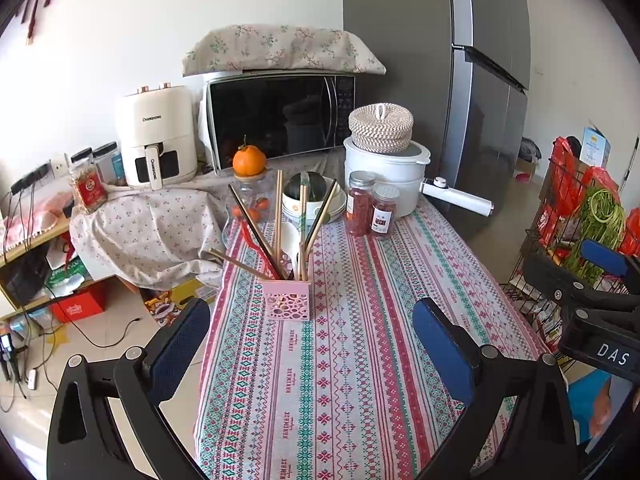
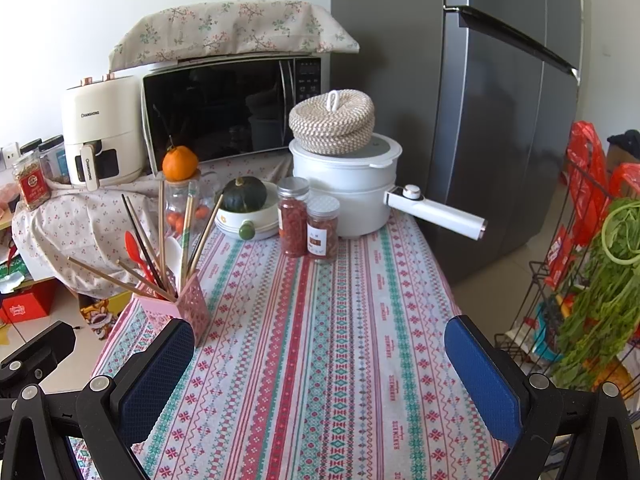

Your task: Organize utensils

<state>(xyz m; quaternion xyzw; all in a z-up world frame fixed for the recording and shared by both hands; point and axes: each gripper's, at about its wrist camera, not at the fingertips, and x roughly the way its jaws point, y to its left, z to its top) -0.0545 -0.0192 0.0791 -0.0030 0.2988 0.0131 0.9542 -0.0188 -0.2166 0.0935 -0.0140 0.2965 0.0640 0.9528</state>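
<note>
Pink perforated plastic utensil holder (image 1: 285, 298) stands upright near the left edge of the surface (image 1: 360, 360), which is covered with a red, green and white patterned cloth. Several wooden chopsticks (image 1: 277, 216), some dark chopsticks (image 1: 250, 226), a red plastic spoon (image 1: 256, 250) and a white spoon (image 1: 291, 240) stick out of it, fanned in different directions. Both grippers hover above the near part of the cloth with nothing between their blue pads: the left gripper (image 1: 312, 344) has its jaws spread wide, with the holder framed between them farther off, and the right gripper (image 2: 320, 364) is equally wide, the holder (image 2: 176, 306) just beyond its left pad (image 2: 154, 376). Behind the holder stands a clear glass jar (image 1: 250, 200) topped by an orange fruit (image 1: 249, 160), beside a white bowl (image 2: 250, 222) carrying a dark green squash (image 2: 244, 194). Two clear jars of red contents with silver lids (image 2: 308, 222) stand side by side just in front of a white electric pot with a long handle (image 2: 348, 192), on whose lid rests a woven round basket (image 2: 332, 122). At the back sit a black-fronted microwave (image 1: 280, 114) under a floral cloth, a cream air fryer (image 1: 156, 140) and a grey refrigerator (image 2: 480, 100).
</note>
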